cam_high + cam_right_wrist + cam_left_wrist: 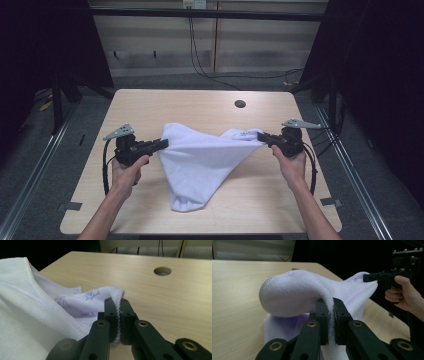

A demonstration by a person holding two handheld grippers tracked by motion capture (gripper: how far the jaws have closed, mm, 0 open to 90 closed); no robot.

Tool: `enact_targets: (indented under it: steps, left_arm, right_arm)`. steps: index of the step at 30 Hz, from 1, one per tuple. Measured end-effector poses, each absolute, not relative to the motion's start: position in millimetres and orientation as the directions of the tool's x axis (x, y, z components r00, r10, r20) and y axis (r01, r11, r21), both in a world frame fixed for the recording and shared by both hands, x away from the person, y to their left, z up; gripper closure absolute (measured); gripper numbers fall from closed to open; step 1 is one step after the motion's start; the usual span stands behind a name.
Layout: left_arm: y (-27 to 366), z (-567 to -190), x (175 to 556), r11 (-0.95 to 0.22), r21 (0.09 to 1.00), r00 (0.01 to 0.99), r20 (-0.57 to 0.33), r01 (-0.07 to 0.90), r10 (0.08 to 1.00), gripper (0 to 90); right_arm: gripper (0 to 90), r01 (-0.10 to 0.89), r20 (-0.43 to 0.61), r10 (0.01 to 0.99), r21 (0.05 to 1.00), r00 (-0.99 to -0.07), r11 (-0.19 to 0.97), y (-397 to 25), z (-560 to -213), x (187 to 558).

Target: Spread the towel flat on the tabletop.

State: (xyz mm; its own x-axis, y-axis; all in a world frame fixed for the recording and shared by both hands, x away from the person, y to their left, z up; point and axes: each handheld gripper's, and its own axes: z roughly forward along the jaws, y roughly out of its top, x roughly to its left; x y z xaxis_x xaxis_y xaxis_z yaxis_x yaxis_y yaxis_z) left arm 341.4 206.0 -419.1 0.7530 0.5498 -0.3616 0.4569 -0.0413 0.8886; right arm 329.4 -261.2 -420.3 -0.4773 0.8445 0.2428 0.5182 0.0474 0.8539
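A white towel [200, 160] hangs stretched between my two grippers above the light wooden table [150, 105], its lower end resting on the tabletop near the front. My left gripper [162, 145] is shut on the towel's left corner; in the left gripper view the cloth [294, 292] is pinched between the jaws [331, 315]. My right gripper [264, 137] is shut on the right corner, and the right gripper view shows the hemmed edge [82, 302] clamped at the gripper [118, 312]. The other hand and gripper [387, 277] appear in the left gripper view.
A round cable hole [240, 104] sits in the table's far right part. Metal frame rails [350, 165] run along both sides of the table. Cables [210, 70] trail over the floor behind it.
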Motion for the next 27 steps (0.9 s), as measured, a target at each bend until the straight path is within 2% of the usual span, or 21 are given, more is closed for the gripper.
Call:
enact_targets:
  steps: [3,11,14,18,20,22,24,27]
  left_arm:
    - [201,-405,346,-0.060,0.903,0.756,-0.318,0.426,0.572,85.0]
    - [202,-341,379,-0.015,0.947,0.743,-0.242,0.321,0.624,85.0]
    - [203,-315,377,0.032,0.964,0.760,-0.229,0.265,0.609,85.0]
    - [196,-299,352,-0.017,0.981,0.810,-0.149,0.192,0.568,85.0]
    - [192,-305,341,-0.043,0.980,0.827,-0.138,0.192,0.545,84.9]
    - [185,-326,330,-0.070,0.969,0.847,-0.171,0.237,0.503,84.8]
    - [179,-349,323,-0.116,0.955,0.852,-0.183,0.272,0.490,84.6]
    - [171,-390,319,-0.152,0.920,0.851,-0.257,0.360,0.458,83.8]
  right_arm:
    - [87.0,0.485,0.211,0.855,0.873,-0.473,0.052,-258,-402,333]
    - [87.0,0.379,0.201,0.864,0.925,-0.462,-0.013,-258,-340,364]
    - [87.1,0.325,0.185,0.866,0.945,-0.465,-0.027,-258,-316,370]
    - [87.1,0.223,0.157,0.865,0.973,-0.477,-0.054,-266,-288,358]
    - [87.1,0.225,0.160,0.861,0.973,-0.482,-0.055,-270,-291,352]
    - [87.1,0.253,0.155,0.863,0.967,-0.481,-0.032,-275,-304,344]
    - [87.1,0.307,0.159,0.865,0.952,-0.476,-0.006,-280,-330,337]
    - [86.6,0.379,0.174,0.865,0.925,-0.470,0.020,-287,-365,332]
